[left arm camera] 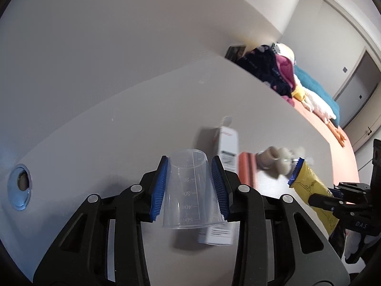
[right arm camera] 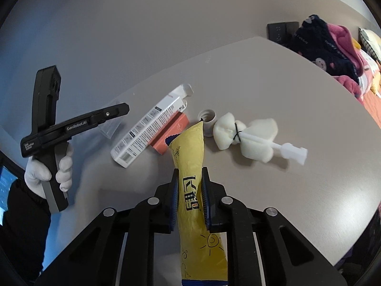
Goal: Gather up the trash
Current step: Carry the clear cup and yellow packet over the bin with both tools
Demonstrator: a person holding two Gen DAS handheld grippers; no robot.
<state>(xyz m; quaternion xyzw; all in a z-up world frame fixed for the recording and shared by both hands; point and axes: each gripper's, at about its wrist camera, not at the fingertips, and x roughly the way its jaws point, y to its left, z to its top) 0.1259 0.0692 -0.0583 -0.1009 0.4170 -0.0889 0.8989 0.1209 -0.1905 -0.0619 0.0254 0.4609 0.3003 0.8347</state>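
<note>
My left gripper is shut on a clear plastic measuring cup, held upside down above the grey table. My right gripper is shut on a yellow snack packet with a blue edge, lifted over the table; it also shows in the left wrist view. On the table lie a white carton, an orange box, a white bottle cap and a white sponge brush. The left gripper with the cup shows in the right wrist view.
A cable grommet sits in the table at the left. A bed with an orange sheet and piled clothes lies beyond the table's far right edge. A black device stands by the wall.
</note>
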